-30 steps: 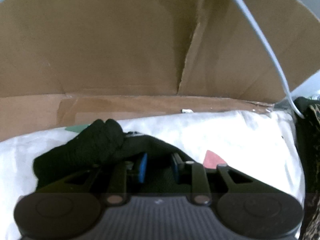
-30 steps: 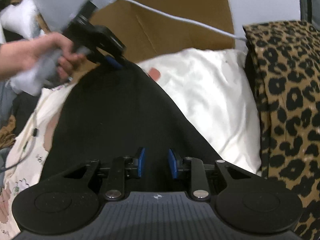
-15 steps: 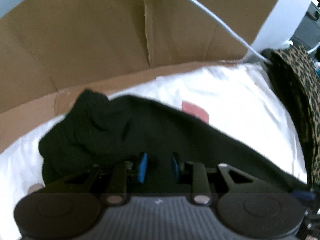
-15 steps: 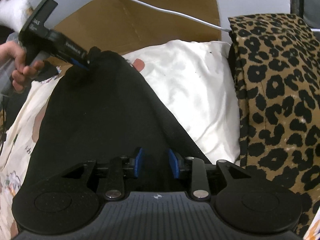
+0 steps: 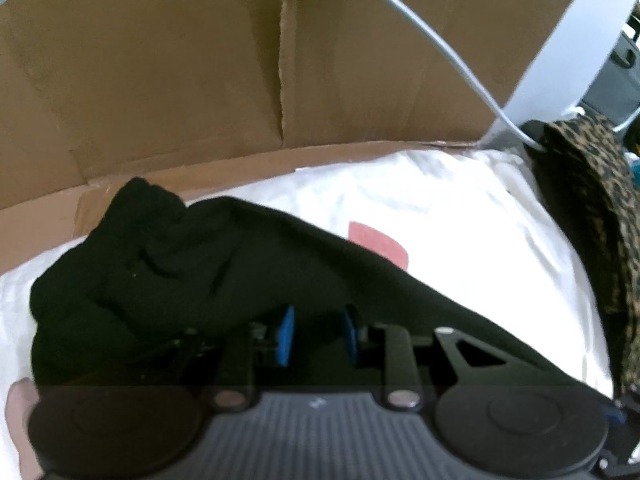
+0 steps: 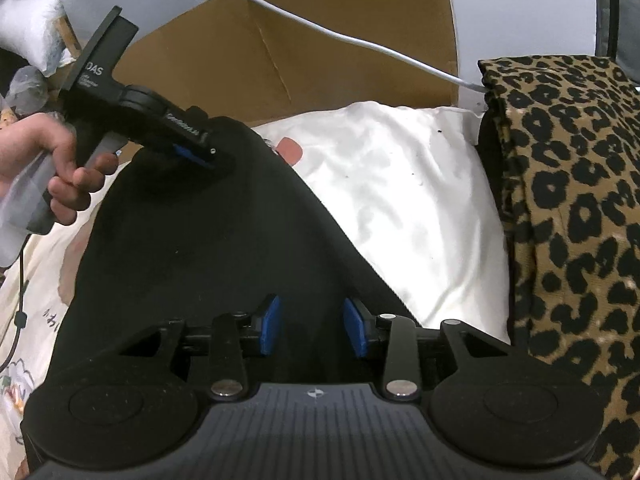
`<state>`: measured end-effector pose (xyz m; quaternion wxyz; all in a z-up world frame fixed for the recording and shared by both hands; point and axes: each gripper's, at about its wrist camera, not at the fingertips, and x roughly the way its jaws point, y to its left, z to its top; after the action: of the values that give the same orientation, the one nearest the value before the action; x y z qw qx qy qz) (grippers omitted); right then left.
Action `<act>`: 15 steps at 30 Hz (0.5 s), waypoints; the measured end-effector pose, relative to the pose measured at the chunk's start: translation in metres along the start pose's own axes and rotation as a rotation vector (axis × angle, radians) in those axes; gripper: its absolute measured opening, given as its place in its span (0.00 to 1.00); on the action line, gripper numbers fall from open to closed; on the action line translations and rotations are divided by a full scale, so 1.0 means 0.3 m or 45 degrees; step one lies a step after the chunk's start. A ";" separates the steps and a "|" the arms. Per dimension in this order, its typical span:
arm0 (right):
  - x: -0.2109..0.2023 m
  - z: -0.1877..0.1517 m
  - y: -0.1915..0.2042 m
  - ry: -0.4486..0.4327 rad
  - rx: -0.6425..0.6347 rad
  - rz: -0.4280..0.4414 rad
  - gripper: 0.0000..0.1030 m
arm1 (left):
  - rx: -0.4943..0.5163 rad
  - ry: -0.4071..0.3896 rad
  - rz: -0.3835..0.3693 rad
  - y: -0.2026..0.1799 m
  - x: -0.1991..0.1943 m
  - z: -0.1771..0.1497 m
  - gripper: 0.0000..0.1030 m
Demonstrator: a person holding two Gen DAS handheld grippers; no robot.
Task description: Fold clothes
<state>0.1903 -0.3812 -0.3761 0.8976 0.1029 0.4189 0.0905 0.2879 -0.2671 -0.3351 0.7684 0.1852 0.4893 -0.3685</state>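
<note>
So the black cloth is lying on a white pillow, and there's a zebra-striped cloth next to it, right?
Not quite. The cloth beside the white pillow is leopard-spotted, tan with black blotches, not zebra-striped; the right wrist view shows it plainly. The black cloth does lie on the pillow.

Black hand-held gripper [image 6: 312,326], blue pads [image 6: 270,324]; white lettering, perhaps "DAS".
</note>
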 end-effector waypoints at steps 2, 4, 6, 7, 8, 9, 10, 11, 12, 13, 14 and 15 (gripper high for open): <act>0.021 0.007 -0.008 0.015 0.025 -0.025 0.41 | -0.036 -0.008 0.011 0.015 0.022 0.011 0.27; 0.035 0.007 -0.023 0.028 0.060 -0.032 0.41 | -0.080 -0.014 0.016 0.033 0.040 0.021 0.24; 0.043 0.003 -0.034 0.030 0.081 -0.033 0.41 | -0.111 -0.020 0.017 0.046 0.049 0.035 0.22; 0.045 0.001 -0.038 0.029 0.088 -0.032 0.40 | -0.125 -0.023 0.016 0.051 0.051 0.042 0.21; 0.047 -0.001 -0.043 0.027 0.095 -0.032 0.40 | -0.134 -0.025 0.017 0.053 0.052 0.050 0.21; 0.049 -0.004 -0.047 0.026 0.103 -0.032 0.40 | -0.138 -0.025 0.021 0.052 0.052 0.057 0.20; 0.050 -0.005 -0.050 0.025 0.108 -0.034 0.40 | -0.142 -0.026 0.024 0.050 0.052 0.064 0.20; 0.050 -0.004 -0.050 0.023 0.110 -0.039 0.40 | -0.146 -0.026 0.027 0.048 0.052 0.071 0.19; 0.051 -0.002 -0.049 0.023 0.111 -0.044 0.40 | -0.150 -0.027 0.030 0.047 0.053 0.078 0.18; 0.052 0.000 -0.050 0.022 0.115 -0.049 0.40 | -0.145 -0.028 0.035 0.043 0.053 0.084 0.18; 0.051 0.002 -0.051 0.020 0.123 -0.053 0.40 | -0.133 -0.031 0.043 0.038 0.054 0.091 0.18; 0.049 0.005 -0.051 0.017 0.130 -0.058 0.40 | -0.127 -0.034 0.049 0.036 0.055 0.098 0.18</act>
<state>0.2020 -0.3925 -0.3901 0.8902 0.1384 0.4313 0.0491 0.3183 -0.2853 -0.3372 0.7902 0.1510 0.4931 -0.3313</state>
